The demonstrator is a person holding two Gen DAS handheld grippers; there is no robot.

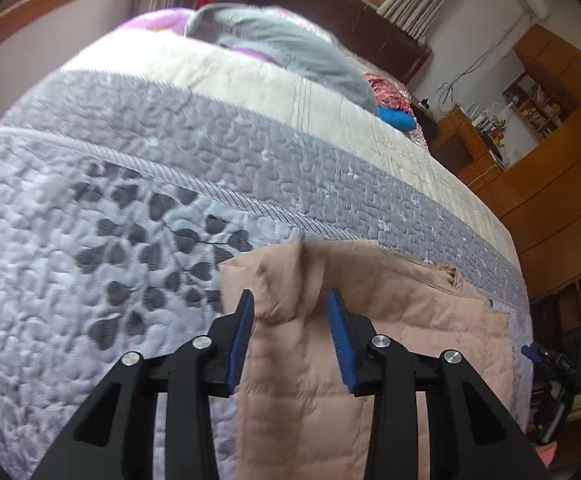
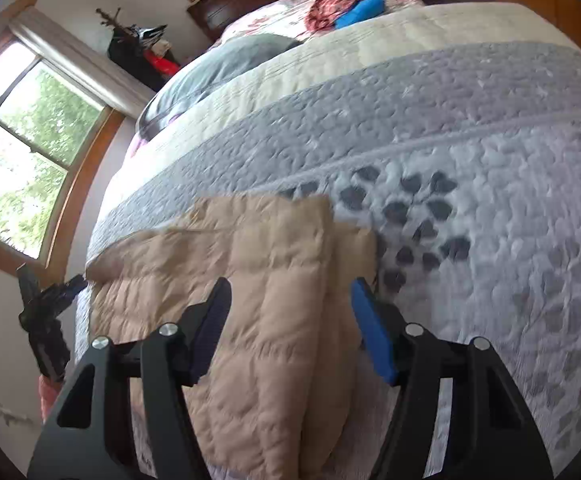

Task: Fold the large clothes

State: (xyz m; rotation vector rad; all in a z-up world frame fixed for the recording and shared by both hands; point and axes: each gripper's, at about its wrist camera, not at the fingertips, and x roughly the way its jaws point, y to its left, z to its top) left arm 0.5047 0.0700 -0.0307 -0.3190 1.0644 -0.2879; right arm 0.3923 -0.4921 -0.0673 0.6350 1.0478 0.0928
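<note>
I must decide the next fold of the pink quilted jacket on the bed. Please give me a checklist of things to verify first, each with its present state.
1. Left claw released: ok, its jaws stand apart, and the pads do not press the pink quilted jacket between them.
2. Right claw released: ok, open, with the jacket's folded edge below the gap.
3. Jacket rests on the bedspread: ok at the top; its lower part is hidden by the claws.
4. Fold edges aligned: not ok, one layer stands offset from the other in the right wrist view.
5. Space beyond the jacket free for the next fold: ok, the grey pillow lies far off.
6. Jacket smooth: cannot tell, the pictures are blurred.
</note>
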